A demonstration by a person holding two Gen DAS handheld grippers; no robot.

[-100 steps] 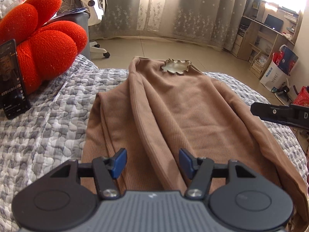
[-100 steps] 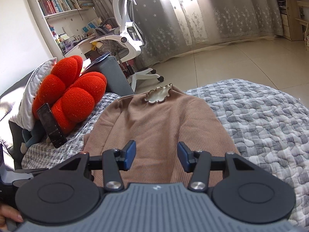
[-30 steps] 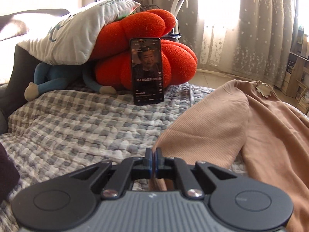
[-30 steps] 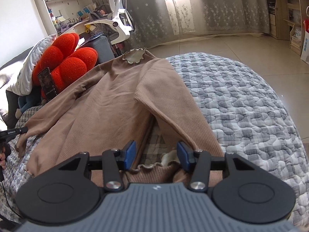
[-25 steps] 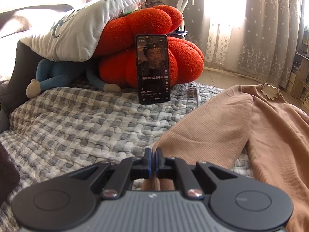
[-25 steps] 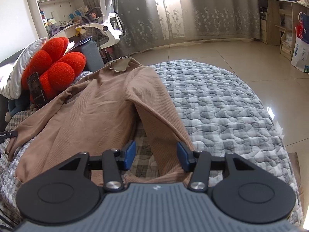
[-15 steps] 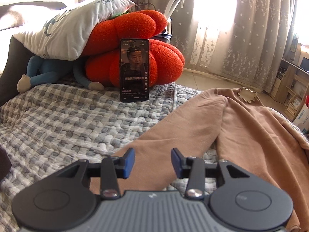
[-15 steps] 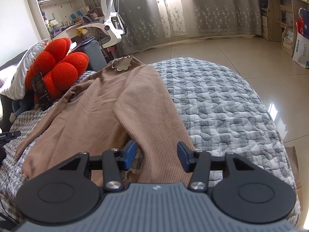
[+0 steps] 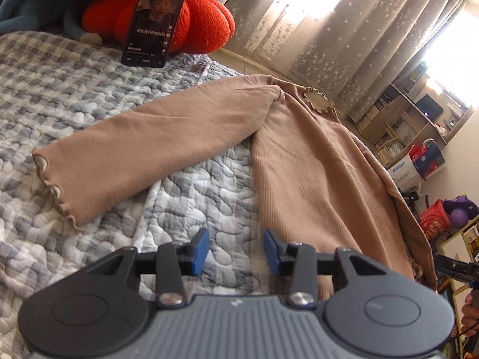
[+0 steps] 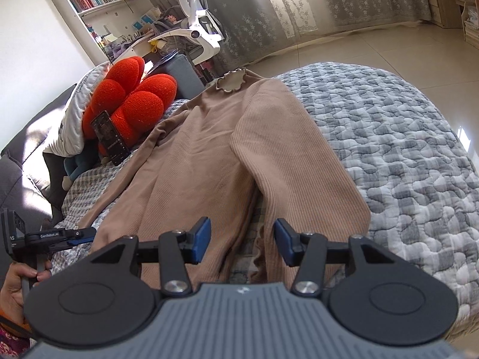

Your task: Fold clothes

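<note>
The tan sweater [image 9: 314, 161] lies flat on the quilted bed [image 9: 74, 95], one sleeve [image 9: 143, 146] spread out sideways; the left gripper [image 9: 236, 252], jaws just opened and empty, hovers beside its hem. The right gripper [image 10: 242, 240] hangs over the sweater's other sleeve [image 10: 299, 173], jaws apart, gripping nothing.

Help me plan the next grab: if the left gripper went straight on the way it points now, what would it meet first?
Probably the quilt just ahead of the open left gripper, right beside the brown top's side edge. Its right finger might catch that edge; depth is unclear. The spread sleeve lies farther off.
</note>
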